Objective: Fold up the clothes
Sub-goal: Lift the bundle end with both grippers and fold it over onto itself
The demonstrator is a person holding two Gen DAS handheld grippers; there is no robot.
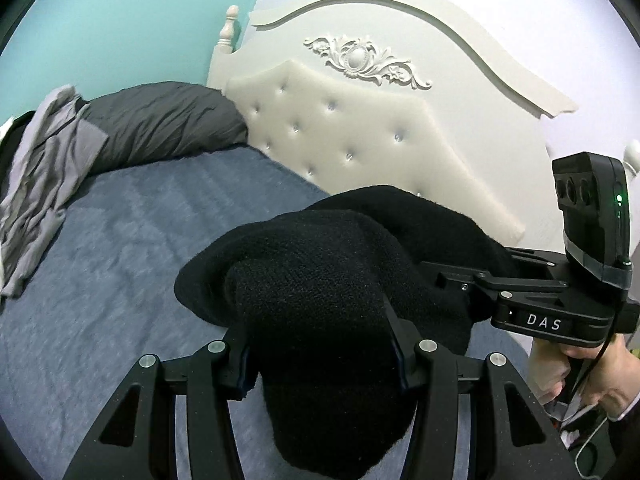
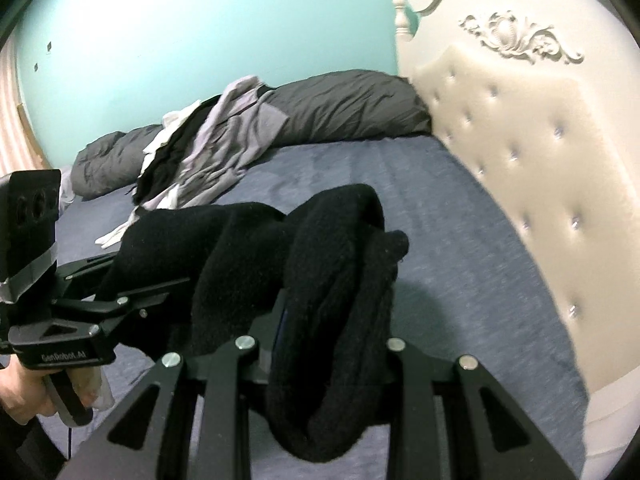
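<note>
Fleece garment (image 1: 320, 280), black, thick and limp, held bunched above the bed (image 1: 120, 260), clamped in both left tool (image 1: 320, 344) and right tool (image 2: 332, 344). Probably light, non-slippery, sagging between grips; best pinched at edges or corners.

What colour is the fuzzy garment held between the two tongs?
Black; the fuzzy garment shows best in the left wrist view.

Soft, even indoor light is falling across both views, leaving the black garment (image 1: 320, 300) without detail. Fisheye distortion is bending the headboard (image 2: 520, 140), with dark vignetting cutting the corners and slight blur.
</note>
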